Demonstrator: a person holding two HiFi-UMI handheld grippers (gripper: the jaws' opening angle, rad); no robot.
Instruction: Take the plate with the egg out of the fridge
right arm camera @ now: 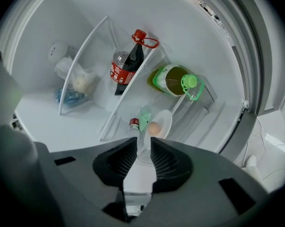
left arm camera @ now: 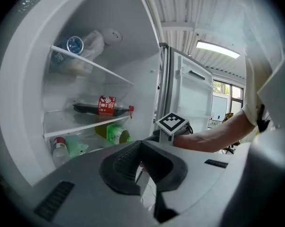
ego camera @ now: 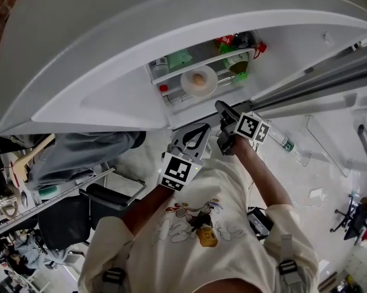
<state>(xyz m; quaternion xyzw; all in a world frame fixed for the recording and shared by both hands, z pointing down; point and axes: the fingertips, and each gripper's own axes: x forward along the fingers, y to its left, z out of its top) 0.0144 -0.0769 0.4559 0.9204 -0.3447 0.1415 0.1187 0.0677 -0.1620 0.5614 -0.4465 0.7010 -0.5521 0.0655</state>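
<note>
Fridge (right arm camera: 190, 27) walls smooth white plastic; shelves (right arm camera: 83, 65) clear, glossy; plate (right arm camera: 162, 121) glossy white; egg (right arm camera: 154, 128) matt; right gripper (right arm camera: 143, 150) jaws ribbed matt black.

No words can be read anywhere. The dark bottle (right arm camera: 126, 63) on the fridge shelf wears a red label (right arm camera: 118, 73) with white lettering too small to make out. The cube (ego camera: 178, 170) on the left hand-held gripper (ego camera: 197, 134) and the cube (ego camera: 252, 127) on the right hand-held gripper (ego camera: 224, 108) carry black-and-white square markers, without letters.
</note>
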